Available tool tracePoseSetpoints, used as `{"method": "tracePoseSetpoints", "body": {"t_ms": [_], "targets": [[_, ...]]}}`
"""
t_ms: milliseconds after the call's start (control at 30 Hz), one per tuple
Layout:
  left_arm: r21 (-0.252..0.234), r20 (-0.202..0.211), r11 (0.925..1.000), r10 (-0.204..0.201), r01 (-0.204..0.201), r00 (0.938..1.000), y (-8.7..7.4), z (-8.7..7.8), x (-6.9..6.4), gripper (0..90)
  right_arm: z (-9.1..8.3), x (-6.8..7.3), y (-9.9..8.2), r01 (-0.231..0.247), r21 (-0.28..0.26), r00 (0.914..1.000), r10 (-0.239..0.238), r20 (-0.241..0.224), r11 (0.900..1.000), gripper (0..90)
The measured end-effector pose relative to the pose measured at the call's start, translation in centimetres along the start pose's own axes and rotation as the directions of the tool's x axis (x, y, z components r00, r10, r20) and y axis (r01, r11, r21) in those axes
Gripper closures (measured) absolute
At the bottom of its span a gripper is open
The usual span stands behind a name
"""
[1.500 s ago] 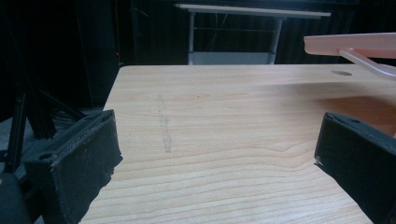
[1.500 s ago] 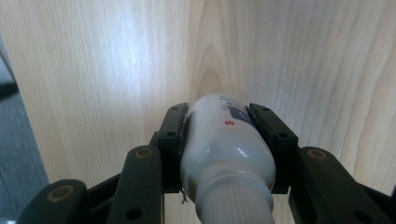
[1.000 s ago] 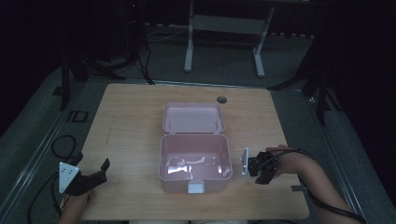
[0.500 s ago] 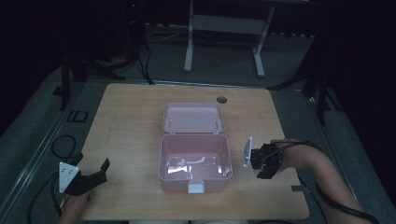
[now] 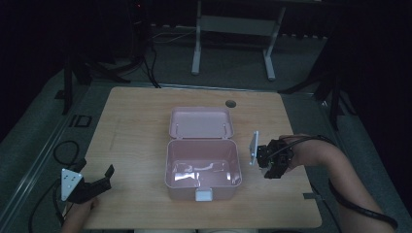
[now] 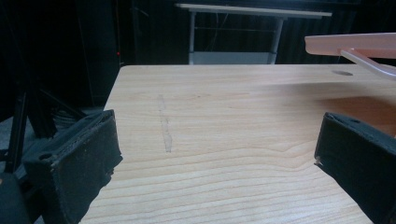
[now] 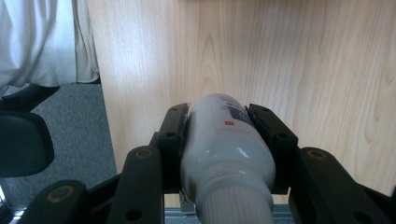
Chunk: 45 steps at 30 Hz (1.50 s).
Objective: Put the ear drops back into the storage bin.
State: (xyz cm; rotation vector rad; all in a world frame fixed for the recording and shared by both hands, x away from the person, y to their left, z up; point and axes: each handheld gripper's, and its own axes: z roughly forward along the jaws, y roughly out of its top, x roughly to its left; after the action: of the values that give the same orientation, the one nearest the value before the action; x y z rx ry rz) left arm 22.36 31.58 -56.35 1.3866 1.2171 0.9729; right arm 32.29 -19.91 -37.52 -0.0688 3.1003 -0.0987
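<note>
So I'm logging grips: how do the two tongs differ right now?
The right tongs are shut on a white bottle, held above the table right of the pink box. The left tongs stand open and empty, low at the table's near left corner. Both have black jaws.

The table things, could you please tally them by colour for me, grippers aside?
Pink: 1, the open box with its lid folded back.
White: 1, the bottle clamped in the right gripper, off the table.
Total: 2.
</note>
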Motion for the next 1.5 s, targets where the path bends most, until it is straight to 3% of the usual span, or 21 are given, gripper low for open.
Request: {"method": "tracePoseSetpoints", "body": {"t_ms": [400, 800, 1267, 1500], "targets": [[0.000, 0.002, 1.0000, -0.001, 0.001, 1.0000, 0.0, 0.0, 0.0, 0.4, -1.6, -0.5, 3.2, 0.039, -0.027, 0.9992, -0.039, -0.010, 0.9989, 59.8], [-0.001, 0.004, 1.0000, -0.003, 0.003, 1.0000, 0.0, 0.0, 0.0, 0.4, -1.9, -0.8, 6.6, 0.091, -0.040, 0.9958, -0.092, -0.008, 0.9950, 59.8], [0.002, 0.005, 1.0000, -0.004, 0.004, 1.0000, 0.0, 0.0, 0.1, 0.4, 0.1, -1.3, 9.8, 0.139, -0.055, 0.9901, -0.140, -0.010, 0.9887, 59.8], [0.003, 0.007, 1.0000, -0.005, 0.005, 1.0000, 0.0, 0.0, 0.1, 0.4, 2.6, -2.1, 10.7, 0.147, -0.053, 0.9889, -0.148, -0.014, 0.9877, 59.7]]}}
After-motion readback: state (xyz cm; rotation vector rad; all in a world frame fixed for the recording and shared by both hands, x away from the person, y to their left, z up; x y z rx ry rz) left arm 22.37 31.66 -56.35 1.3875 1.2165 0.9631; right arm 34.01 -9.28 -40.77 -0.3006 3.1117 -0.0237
